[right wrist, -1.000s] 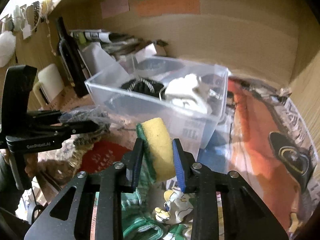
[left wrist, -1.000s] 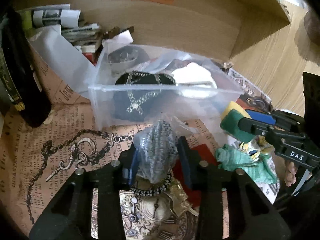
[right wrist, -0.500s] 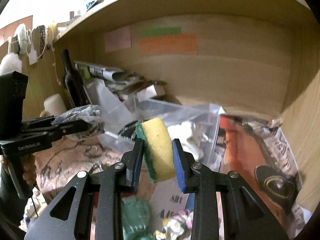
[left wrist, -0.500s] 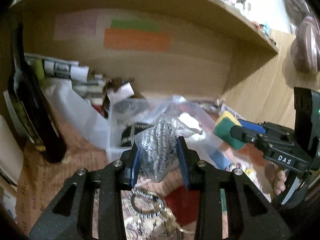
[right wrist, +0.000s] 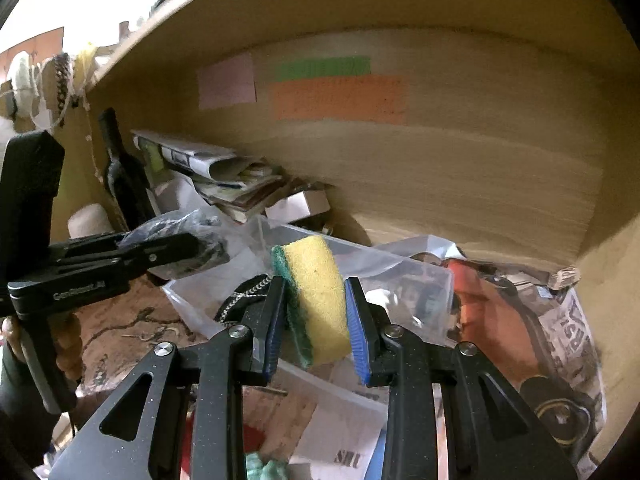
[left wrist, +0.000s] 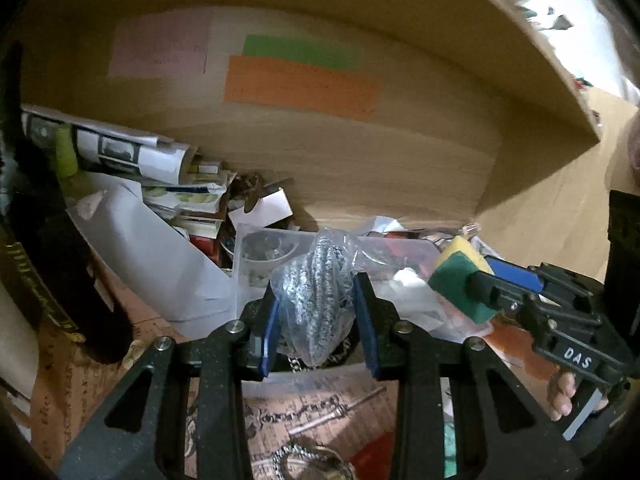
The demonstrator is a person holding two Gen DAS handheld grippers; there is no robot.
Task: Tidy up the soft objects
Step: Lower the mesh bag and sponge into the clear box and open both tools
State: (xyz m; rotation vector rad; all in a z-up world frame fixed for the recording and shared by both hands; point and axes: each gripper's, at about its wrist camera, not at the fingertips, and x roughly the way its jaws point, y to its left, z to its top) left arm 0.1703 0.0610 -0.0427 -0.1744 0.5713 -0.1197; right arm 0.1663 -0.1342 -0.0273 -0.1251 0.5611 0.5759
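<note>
1. The left tongs (left wrist: 316, 322) are clamped on a bagged scrubber (left wrist: 320, 296), a grey-and-white knitted wad wrapped in clear plastic, which stands up between the blue pads with its long axis running up and forward, away from the camera.
2. The right tongs (right wrist: 316, 322) grip a sponge (right wrist: 316, 300), yellow foam with a green scouring face; it sits upright between the pads with the green side against the left pad.
3. Both loads hang in the air above the bench, in front of the clear bin (right wrist: 420, 280) that sits toward the back edge of the bench under a wooden shelf.
4. The relation that matters: the bin lies ahead of and below both tongs. In the left view its near wall shows just under the scrubber, and in the right view its rim crosses just behind the sponge.
5. The right tongs (left wrist: 486, 284) sit beside the left ones, the sponge (left wrist: 460, 276) over the bin's right portion. The left tongs (right wrist: 180, 248) look about as near to the bin, so either hand could probably release first.
6. The bin already holds a dark chained item (right wrist: 240, 296) and something white (right wrist: 380, 300).
7. Compared with a second ago, both tongs have risen and tilted up: the shelf's back wall with its orange note (left wrist: 300, 86) now fills much of each view, and the bin has slid low in the frames. The grips look unchanged.
8. Judged from this, the next move is a short forward carry, then a drop into the bin.
</note>
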